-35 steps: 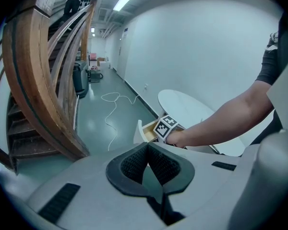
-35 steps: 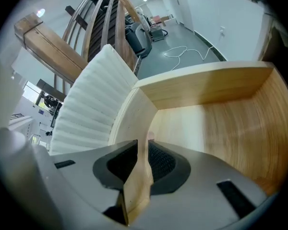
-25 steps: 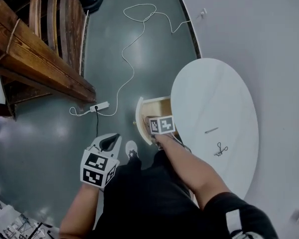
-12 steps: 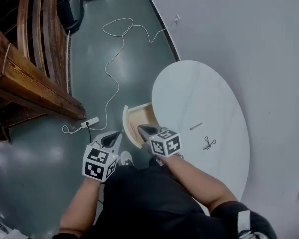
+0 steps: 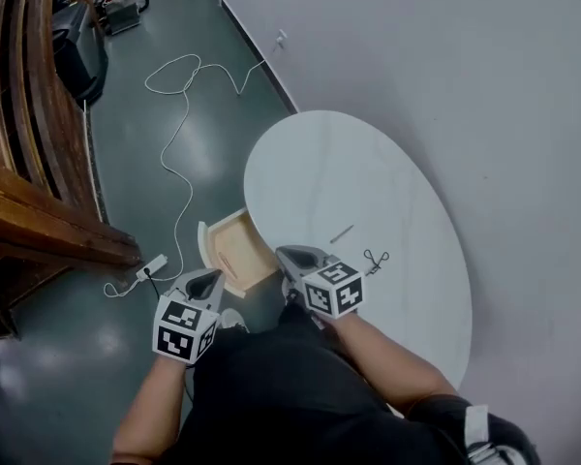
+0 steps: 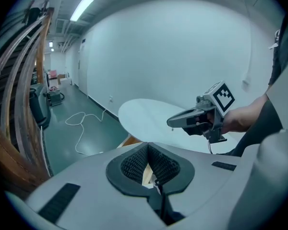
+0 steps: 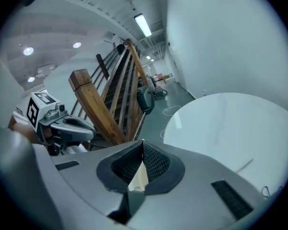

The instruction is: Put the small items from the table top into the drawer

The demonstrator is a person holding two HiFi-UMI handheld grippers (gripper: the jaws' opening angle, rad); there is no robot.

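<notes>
While the person [image 5: 271, 395] stands at the 7 o'clock side of the white oval bench [image 5: 368, 163], the left tool [image 5: 205, 280] and the right tool [image 5: 289, 255] are both held out in front of the dark-clothed torso, each with its marker cube nearest the hand. The left tool's own view shows its ribbed pads [image 6: 132, 164] drawn together so that the tips meet, with nothing gripped between them; only a sliver of pale wood shows through the gap behind the tips. The right tool is likewise narrow, its jaws closed tip to tip on nothing, and it points across the bench top. In the head view the right tool's tip overlaps the bench's rim at about 8 o'clock, while the left tool sits off the bench, over the grey-green floor [image 5: 97, 356], at 7 o'clock from the open wooden drawer [image 5: 234, 245]. That drawer juts out from under the bench at its 8 o'clock edge, at 9 o'clock of the right tool. Two small items lie on the bench top near its middle: a thin stick [image 5: 342, 233] at 2 o'clock from the right tool's tip, and a small dark looped item [image 5: 373, 260], scissors-like though too small to be sure, at 3 o'clock from it. The two lie near each other without touching, and neither tool touches them. On the floor at 11 o'clock of the drawer a white cable [image 5: 190, 197] runs in loops to a power strip [image 5: 153, 265], and a wooden staircase [image 5: 39, 221] fills the 9 o'clock side of the head view.
</notes>
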